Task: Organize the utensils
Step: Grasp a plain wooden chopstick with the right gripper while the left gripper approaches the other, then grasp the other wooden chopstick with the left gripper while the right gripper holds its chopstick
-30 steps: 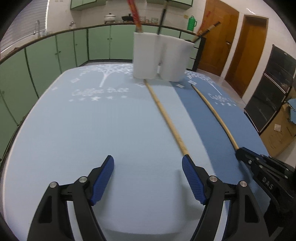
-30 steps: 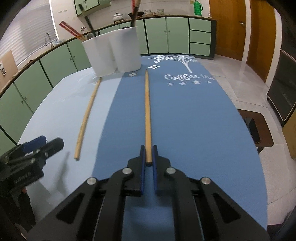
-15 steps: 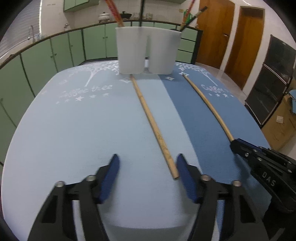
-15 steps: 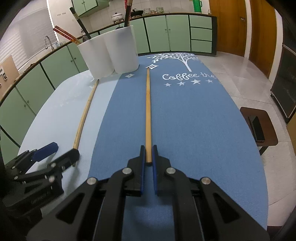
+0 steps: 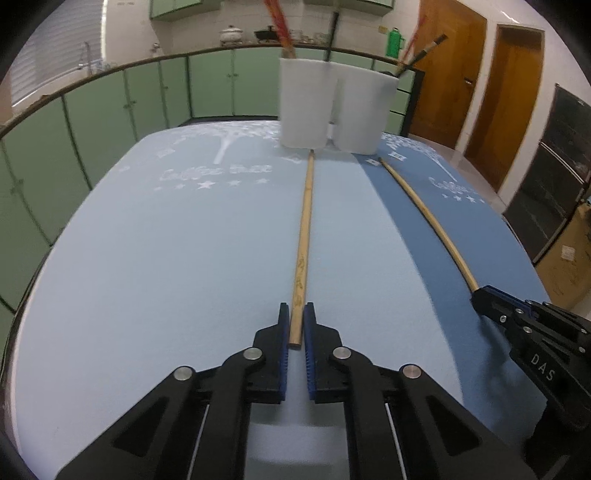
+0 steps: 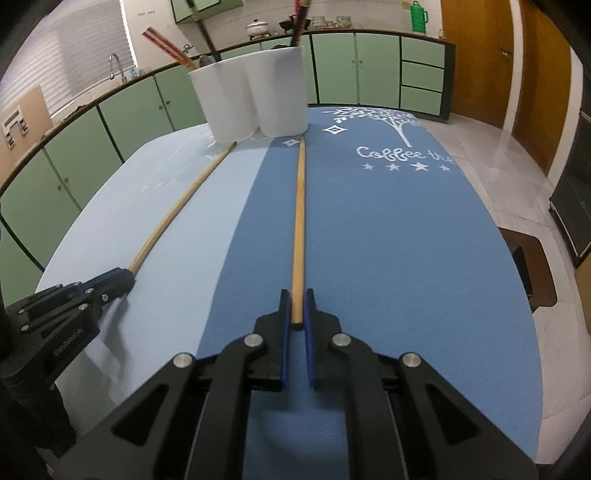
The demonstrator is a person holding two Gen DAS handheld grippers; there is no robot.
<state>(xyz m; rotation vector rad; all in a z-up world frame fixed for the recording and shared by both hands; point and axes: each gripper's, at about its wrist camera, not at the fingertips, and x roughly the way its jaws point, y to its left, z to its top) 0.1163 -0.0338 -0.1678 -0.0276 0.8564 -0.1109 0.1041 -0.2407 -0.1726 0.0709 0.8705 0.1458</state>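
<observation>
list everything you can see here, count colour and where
bamboo chopsticks: 2, tan, lying flat; one on the light blue mat, one on the dark blue mat, each with its near end between a gripper's fingers
utensil holders: 2, white, side by side at the far end of the table
utensils in the holders: several, red and dark handles; exact count unclear
table mats: 2, light blue on the left, dark blue on the right, white tree print
cabinets: green, along the walls
pot: 1, white, on the far counter
flask: 1, green, far counter
doors: 2, brown wood, right side
left gripper: black with blue pads, shut on the light-mat chopstick
right gripper: same, shut on the dark-mat chopstick
</observation>
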